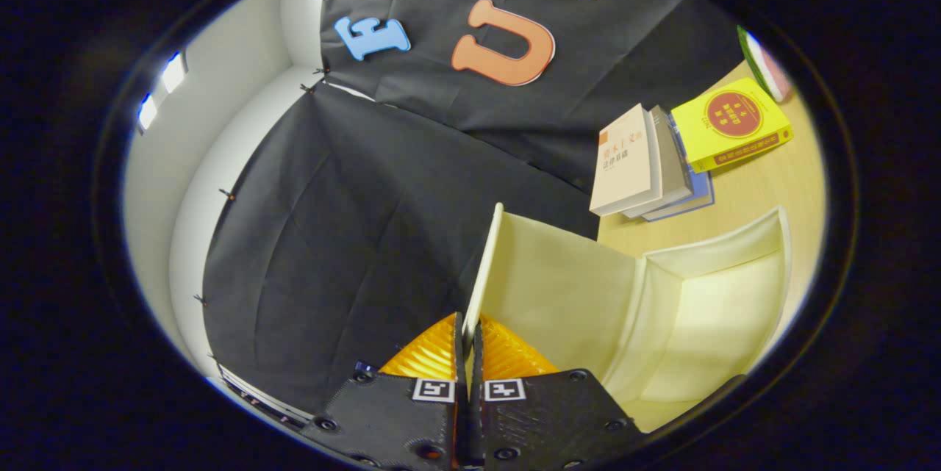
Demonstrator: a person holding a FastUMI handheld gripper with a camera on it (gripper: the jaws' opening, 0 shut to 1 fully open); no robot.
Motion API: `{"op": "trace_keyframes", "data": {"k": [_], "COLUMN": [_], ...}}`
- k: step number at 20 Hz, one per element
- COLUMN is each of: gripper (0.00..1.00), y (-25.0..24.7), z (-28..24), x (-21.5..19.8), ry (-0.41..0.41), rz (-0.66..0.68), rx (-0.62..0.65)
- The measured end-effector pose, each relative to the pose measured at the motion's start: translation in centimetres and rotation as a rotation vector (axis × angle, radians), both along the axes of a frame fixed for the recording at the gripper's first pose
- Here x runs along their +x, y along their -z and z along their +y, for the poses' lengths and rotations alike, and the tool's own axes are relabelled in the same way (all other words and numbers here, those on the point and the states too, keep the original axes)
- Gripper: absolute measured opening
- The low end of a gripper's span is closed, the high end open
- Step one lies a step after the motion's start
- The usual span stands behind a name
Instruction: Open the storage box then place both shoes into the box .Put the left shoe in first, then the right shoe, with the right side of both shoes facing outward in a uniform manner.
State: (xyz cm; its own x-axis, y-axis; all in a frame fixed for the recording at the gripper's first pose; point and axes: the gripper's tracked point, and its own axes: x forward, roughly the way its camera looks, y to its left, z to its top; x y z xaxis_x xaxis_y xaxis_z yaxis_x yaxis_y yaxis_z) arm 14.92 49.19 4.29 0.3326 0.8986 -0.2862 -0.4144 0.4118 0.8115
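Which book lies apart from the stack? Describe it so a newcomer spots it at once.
On the wooden table, beyond the open cream storage box whose lid the gripper pinches, sits a book stack. Beside it lies the yellow book, alone bearing a red circle.

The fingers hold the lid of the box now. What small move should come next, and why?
Probably swing the lid a little further back, then let go. The gripper is shut on the lid's thin edge, the lid stands about upright, and the box beside it already looks open inside. No shoe is in it yet.
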Motion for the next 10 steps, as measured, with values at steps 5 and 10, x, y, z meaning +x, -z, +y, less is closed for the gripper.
{"op": "trace_keyframes", "data": {"k": [5,10], "gripper": [0.07,0.46], "y": [1.6,1.9], "z": [4.8,5.6], "x": [-0.1,-0.5], "ry": [0.019,0.036], "rz": [-0.027,-0.099], "rx": [-0.074,-0.149]}}
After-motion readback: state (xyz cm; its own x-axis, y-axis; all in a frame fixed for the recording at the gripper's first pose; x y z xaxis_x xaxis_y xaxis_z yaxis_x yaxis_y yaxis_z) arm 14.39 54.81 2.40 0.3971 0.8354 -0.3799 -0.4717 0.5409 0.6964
